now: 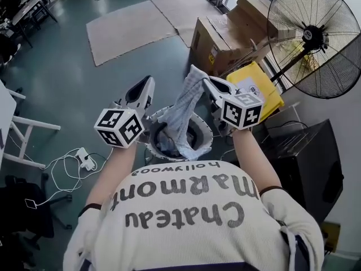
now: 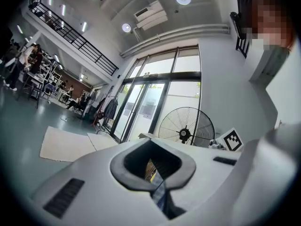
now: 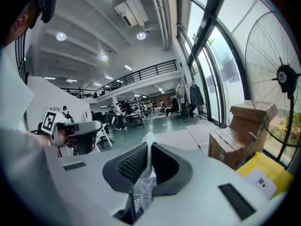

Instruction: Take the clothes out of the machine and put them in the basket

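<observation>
The right gripper [image 1: 206, 83] is gripping a pale striped cloth [image 1: 186, 109] in closed jaws. The cloth is hanging down into the round white tub [image 1: 208, 130]. The left gripper [image 1: 150, 82] is hovering alongside, jaws closed.

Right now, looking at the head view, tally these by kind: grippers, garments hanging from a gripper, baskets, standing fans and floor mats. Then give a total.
Grippers: 2 (left gripper, right gripper)
Garment hanging from the right gripper: 1
Basket: 1
Standing fan: 1
Floor mats: 2
Total: 7
</observation>
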Available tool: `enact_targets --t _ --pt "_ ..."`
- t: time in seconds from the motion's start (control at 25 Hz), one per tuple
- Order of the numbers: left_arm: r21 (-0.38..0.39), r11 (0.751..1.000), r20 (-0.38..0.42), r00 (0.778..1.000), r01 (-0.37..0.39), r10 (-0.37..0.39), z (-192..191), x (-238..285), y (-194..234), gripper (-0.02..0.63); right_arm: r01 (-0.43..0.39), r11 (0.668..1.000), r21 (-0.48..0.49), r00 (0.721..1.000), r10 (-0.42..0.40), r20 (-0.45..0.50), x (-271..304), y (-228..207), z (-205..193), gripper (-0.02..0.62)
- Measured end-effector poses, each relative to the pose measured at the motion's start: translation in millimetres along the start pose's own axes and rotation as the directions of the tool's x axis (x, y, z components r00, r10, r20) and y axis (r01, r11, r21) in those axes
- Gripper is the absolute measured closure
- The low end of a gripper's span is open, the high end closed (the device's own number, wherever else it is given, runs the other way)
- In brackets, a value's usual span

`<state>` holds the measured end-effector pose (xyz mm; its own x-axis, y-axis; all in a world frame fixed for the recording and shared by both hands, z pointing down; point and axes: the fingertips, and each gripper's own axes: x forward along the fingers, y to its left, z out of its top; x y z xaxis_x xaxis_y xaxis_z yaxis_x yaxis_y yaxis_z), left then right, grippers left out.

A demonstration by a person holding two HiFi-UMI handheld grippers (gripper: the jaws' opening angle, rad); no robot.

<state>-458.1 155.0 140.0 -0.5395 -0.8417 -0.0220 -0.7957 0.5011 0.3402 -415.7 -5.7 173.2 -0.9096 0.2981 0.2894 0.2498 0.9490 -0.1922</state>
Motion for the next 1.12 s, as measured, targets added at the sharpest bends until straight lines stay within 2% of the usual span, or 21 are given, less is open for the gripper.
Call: enact_targets --t 0.24,0.52,0.88,1.12 --pt "0.011 1.000 -0.028 0.999 -0.025 0.025 -14 9 -3 0.598 -0.024 0.999 0.024 0.989 0.028 -0.149 13 -9 -67 0.548" --pt "-0.023 0.997 -0.066 0.995 -0.074 0.072 -45 14 1 0.598 -0.051 0.996 0.077 0.952 0.072 -0.297 23 -22 -133 0.548" --pt "-0.050 0.986 -0.126 0.980 -0.159 0.151 -93 22 6 0.598 -0.084 0.990 0.112 0.874 0.127 -0.468 39 -45 -208 0.546" --pt "-0.089 0.960 -0.171 0.954 -0.264 0.247 -130 11 19 0.598 -0.108 0.972 0.207 0.836 0.201 -0.511 48 -49 -249 0.546"
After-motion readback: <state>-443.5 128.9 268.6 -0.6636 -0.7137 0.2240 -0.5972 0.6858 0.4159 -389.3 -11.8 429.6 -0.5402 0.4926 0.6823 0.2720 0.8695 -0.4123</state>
